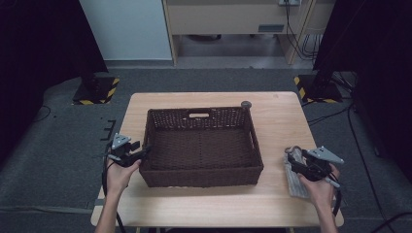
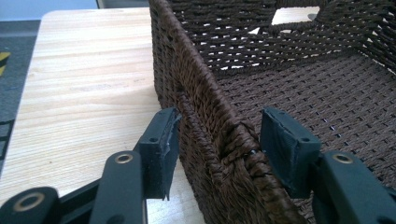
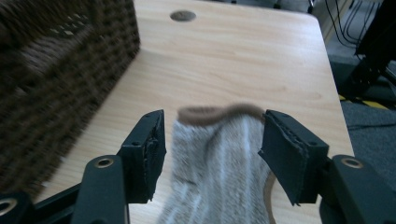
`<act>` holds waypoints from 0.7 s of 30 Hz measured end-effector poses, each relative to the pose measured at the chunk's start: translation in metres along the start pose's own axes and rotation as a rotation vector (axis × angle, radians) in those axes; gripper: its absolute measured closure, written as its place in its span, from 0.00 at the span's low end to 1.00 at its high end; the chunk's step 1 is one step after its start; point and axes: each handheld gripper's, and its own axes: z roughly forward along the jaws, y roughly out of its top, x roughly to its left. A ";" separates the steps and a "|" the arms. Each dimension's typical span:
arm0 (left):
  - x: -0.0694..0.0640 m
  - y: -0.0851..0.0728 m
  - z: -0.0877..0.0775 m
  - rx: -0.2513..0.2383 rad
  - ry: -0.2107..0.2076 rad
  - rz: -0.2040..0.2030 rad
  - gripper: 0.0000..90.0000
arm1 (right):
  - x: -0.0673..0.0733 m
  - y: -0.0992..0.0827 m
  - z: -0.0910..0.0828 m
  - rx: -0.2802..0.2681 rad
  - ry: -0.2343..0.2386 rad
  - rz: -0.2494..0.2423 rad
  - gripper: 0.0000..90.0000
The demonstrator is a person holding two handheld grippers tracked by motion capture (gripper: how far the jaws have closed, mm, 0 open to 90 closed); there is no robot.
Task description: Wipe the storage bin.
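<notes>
The left gripper [image 2: 215, 140] straddles the wicker basket's [image 1: 201, 177] left wall, fingers wide; it could slip off. At lower right, the right gripper's [image 3: 212, 144] fingers stand wide around the grey sock [image 3: 219, 163], which may stay on the tabletop [image 1: 272, 114].

Black gripper [image 2: 215, 140], brass-ringed screws, 2 grey 3-cornered plates, trailing cables.

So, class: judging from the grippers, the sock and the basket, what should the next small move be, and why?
Probably close the right gripper on the grey sock. Its jaws stand open on either side of the sock's brown cuff, not pressing it, and the sock lies on the table beside the empty wicker basket. The left gripper straddles the basket's wall, seemingly to steady it.
</notes>
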 end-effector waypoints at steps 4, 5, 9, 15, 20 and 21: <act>0.000 0.004 -0.005 -0.005 0.008 0.011 0.48 | 0.006 0.010 -0.007 -0.036 0.024 -0.016 0.47; 0.000 0.004 -0.005 -0.005 0.008 0.011 0.47 | 0.008 0.013 -0.009 -0.047 0.034 -0.016 0.48; -0.002 0.003 -0.010 -0.013 0.009 0.013 0.46 | 0.014 0.025 -0.016 -0.093 0.085 -0.012 0.50; -0.006 0.000 -0.018 -0.010 0.001 0.013 0.46 | 0.023 0.044 -0.018 -0.114 0.140 -0.043 0.52; -0.007 -0.007 -0.017 0.011 -0.008 0.002 0.47 | 0.037 0.062 -0.010 -0.125 0.211 -0.051 0.56; -0.007 -0.007 -0.017 0.011 -0.008 0.002 0.48 | 0.037 0.062 -0.010 -0.125 0.211 -0.051 0.56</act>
